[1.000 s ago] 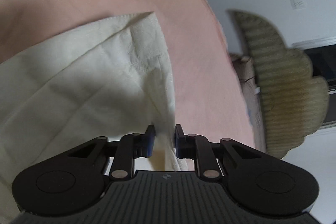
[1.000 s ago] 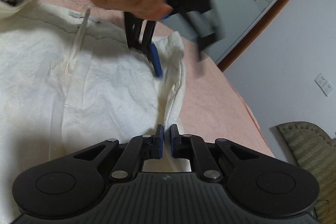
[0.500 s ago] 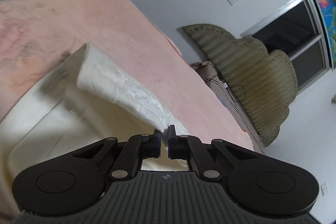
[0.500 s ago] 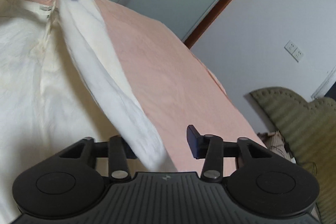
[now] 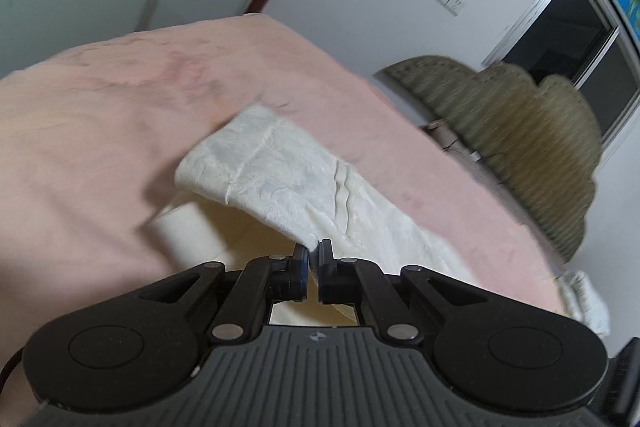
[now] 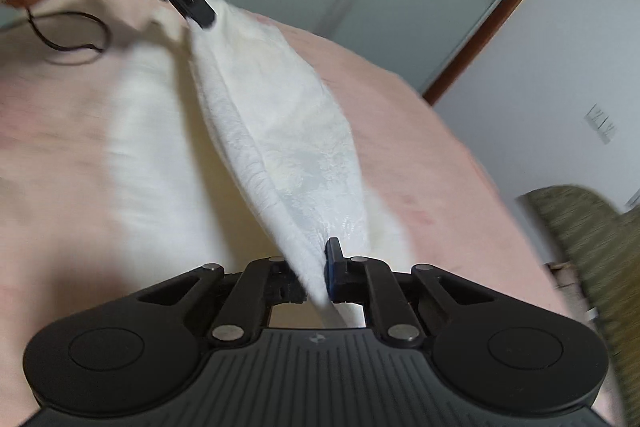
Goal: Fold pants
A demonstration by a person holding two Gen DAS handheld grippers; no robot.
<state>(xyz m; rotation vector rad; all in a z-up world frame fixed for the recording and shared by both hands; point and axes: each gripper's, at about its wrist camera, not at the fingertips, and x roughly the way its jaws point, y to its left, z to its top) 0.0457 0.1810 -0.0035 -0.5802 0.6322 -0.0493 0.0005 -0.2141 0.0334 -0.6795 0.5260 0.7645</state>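
I have both grippers angled down over the pink bed (image 5: 100, 131): left gripper (image 5: 314, 253) and right gripper (image 6: 316, 267) each pinch the cream pants (image 6: 288, 131), the cloth lifted and stretched between them.

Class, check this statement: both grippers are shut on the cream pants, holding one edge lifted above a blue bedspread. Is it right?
Not quite: the bedspread is pink, not blue, as the right wrist view shows. The rest stands: the left gripper and right gripper are each shut on the cream pants, holding one edge lifted above it.
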